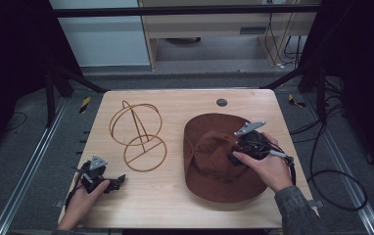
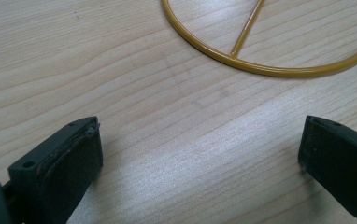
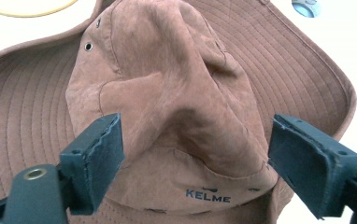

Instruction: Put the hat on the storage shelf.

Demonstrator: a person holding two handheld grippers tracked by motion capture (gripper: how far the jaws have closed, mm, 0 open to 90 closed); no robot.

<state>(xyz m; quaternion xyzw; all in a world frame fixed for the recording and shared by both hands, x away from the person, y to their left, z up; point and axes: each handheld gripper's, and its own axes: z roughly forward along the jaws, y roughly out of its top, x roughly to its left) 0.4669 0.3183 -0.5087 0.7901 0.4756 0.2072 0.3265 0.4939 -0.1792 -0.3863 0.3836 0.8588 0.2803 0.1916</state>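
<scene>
On brown hat (image 3: 176, 93), "KELME" print (image 3: 208, 197); both grippers' fingers (image 3: 95, 149) wide, empty

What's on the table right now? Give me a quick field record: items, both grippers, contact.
table: wooden top
hat: brown, brimmed, right half of the table, lying flat
stand: yellow wire frame, left of the hat, upright on its ring base
left gripper: open, over bare wood near the stand's base ring
right gripper: open, jaws either side of the hat's crown
held: nothing
</scene>
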